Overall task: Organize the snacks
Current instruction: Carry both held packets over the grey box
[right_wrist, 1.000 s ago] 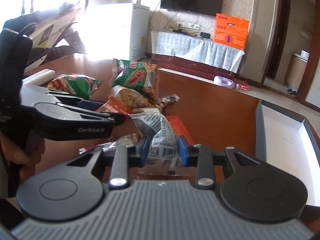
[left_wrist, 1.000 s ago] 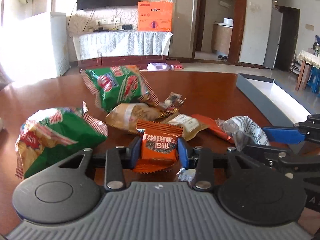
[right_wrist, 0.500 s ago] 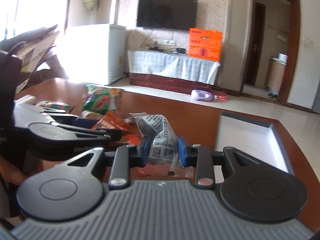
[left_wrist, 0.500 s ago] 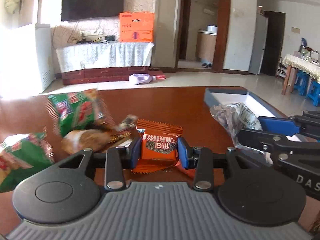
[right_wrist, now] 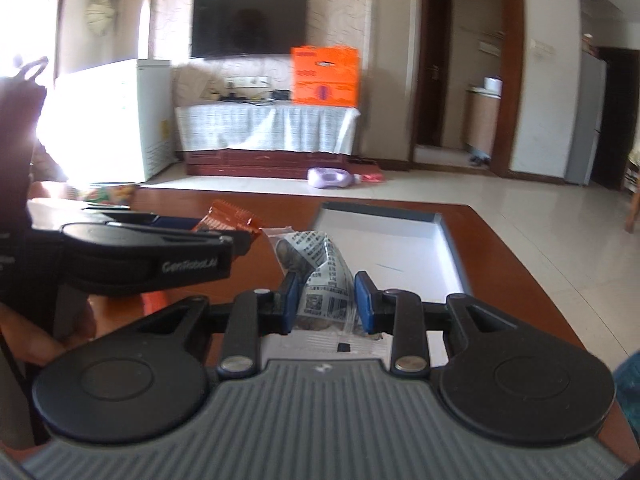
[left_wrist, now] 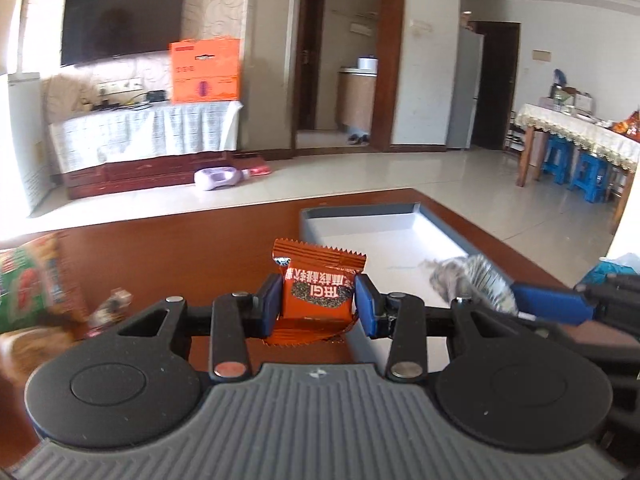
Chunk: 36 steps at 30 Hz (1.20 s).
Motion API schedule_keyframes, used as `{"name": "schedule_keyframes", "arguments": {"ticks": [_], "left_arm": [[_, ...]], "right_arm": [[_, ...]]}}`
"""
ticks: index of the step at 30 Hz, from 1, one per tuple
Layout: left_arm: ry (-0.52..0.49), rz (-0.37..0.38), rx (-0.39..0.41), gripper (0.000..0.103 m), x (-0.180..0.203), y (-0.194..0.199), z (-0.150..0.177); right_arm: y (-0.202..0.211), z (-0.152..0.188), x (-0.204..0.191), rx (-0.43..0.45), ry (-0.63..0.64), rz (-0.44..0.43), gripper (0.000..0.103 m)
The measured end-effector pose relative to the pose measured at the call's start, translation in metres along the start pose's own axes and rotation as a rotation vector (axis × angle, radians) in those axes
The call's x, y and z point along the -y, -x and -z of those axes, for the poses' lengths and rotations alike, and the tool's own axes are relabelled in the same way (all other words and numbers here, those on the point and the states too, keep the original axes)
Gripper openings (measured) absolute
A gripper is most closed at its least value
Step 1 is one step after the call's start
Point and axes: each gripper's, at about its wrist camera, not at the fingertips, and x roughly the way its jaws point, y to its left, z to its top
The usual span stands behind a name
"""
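My left gripper (left_wrist: 315,304) pinches orange snack packet (left_wrist: 318,286); right gripper (right_wrist: 326,304) pinches clear printed snack bag (right_wrist: 320,276) above white tray (right_wrist: 400,240).

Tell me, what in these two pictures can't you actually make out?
- Left wrist view: the green snack bag is blurred and cut by the left edge.
- Left wrist view: the orange packet hides its lower half behind the left tool.
- Right wrist view: the clear printed packet in the right tool has print too small to read.
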Motion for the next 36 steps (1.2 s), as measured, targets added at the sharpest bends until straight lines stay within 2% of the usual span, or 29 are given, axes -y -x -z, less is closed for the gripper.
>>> {"name": "schedule_keyframes", "arguments": {"ticks": [7, 11, 13, 17, 22, 29, 30, 32, 36], "left_arm": [[-0.027, 0.093, -0.050, 0.045, 0.047, -0.051, -0.002], [0.005, 0.125, -0.114, 0.045, 0.055, -0.078, 0.005], [0.011, 0.116, -0.140, 0.045, 0.055, -0.090, 0.008], [-0.002, 0.087, -0.138, 0.046, 0.052, -0.101, 0.013], [0.001, 0.055, -0.141, 0.046, 0.045, -0.099, 0.017], [0.025, -0.015, -0.152, 0.046, 0.019, -0.072, 0.023], [0.033, -0.014, -0.148, 0.047, 0.015, -0.069, 0.024], [0.044, -0.040, -0.112, 0.058, 0.008, -0.059, 0.025], [0.043, -0.044, -0.063, 0.070, -0.002, -0.042, 0.020]], "right_arm": [[-0.020, 0.012, 0.025, -0.052, -0.074, 0.071, 0.033], [-0.034, 0.019, 0.034, -0.093, -0.088, 0.084, 0.033], [-0.041, 0.020, 0.036, -0.112, -0.079, 0.086, 0.033], [-0.048, 0.021, 0.036, -0.123, -0.064, 0.084, 0.033], [-0.049, 0.022, 0.025, -0.122, -0.030, 0.060, 0.033], [-0.046, 0.020, 0.001, -0.120, 0.047, 0.002, 0.033], [-0.045, 0.019, -0.003, -0.117, 0.059, -0.001, 0.033], [-0.043, 0.019, -0.007, -0.105, 0.075, 0.004, 0.033], [-0.035, 0.015, -0.010, -0.052, 0.095, 0.034, 0.031]]}}
